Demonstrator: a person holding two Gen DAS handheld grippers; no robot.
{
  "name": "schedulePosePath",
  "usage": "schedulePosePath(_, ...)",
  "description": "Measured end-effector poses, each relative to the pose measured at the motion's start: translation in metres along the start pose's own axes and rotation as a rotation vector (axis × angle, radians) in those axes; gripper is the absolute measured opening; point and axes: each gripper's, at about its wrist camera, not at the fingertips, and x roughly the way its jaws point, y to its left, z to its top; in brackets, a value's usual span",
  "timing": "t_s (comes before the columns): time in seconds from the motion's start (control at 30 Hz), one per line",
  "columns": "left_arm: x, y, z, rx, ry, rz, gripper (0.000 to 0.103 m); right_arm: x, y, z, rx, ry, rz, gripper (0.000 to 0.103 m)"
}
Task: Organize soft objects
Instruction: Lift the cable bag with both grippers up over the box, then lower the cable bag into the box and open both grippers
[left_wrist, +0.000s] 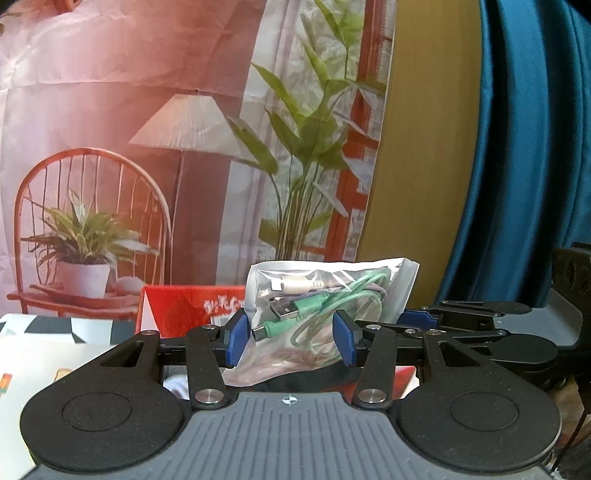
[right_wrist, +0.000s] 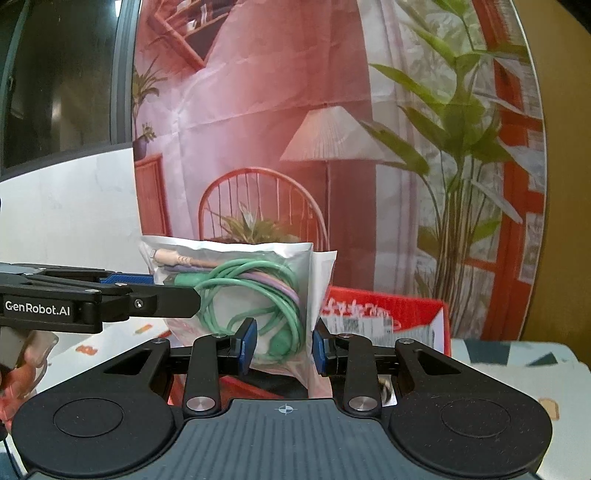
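left wrist view: printed backdrop (left_wrist: 147, 110) hangs behind patterned table (left_wrist: 37, 332).

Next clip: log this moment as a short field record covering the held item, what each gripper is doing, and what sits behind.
held item: clear plastic bag with coiled green, purple and beige USB cables inside
bag pose: upright, lifted above the red box
left gripper: shut on the bag's lower part, blue pads on both sides
right gripper: shut on the same bag, from another side
red box: open cardboard, white print, below and behind the bag
surface: patterned tablecloth
backdrop: printed room scene with lamp, chair, plants
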Motion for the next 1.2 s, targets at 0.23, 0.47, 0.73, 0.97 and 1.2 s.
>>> schedulePosePath(0.23,0.035,0.018,0.004,-0.055,0.096,0.021,0.052,0.034,-0.014,0.017,-0.009,0.056,-0.002,0.029)
schedulePosePath(0.47,0.073,0.034,-0.011,-0.115,0.215,0.03,0.052,0.074,-0.035,-0.001,0.11,0.2,-0.006,0.029)
schedulePosePath(0.73,0.108,0.039,-0.021,-0.107,0.297,0.059,0.052,0.101,-0.052,-0.019,0.207,0.29,-0.027,0.029)
schedulePosePath(0.97,0.108,0.043,-0.02,-0.093,0.285,0.127,0.075,0.115,-0.06,-0.026,0.23,0.346,-0.083,0.03)
schedulePosePath(1.2,0.09,0.037,-0.009,-0.062,0.241,0.192,0.1,0.102,-0.054,-0.019,0.176,0.305,-0.126,0.054)
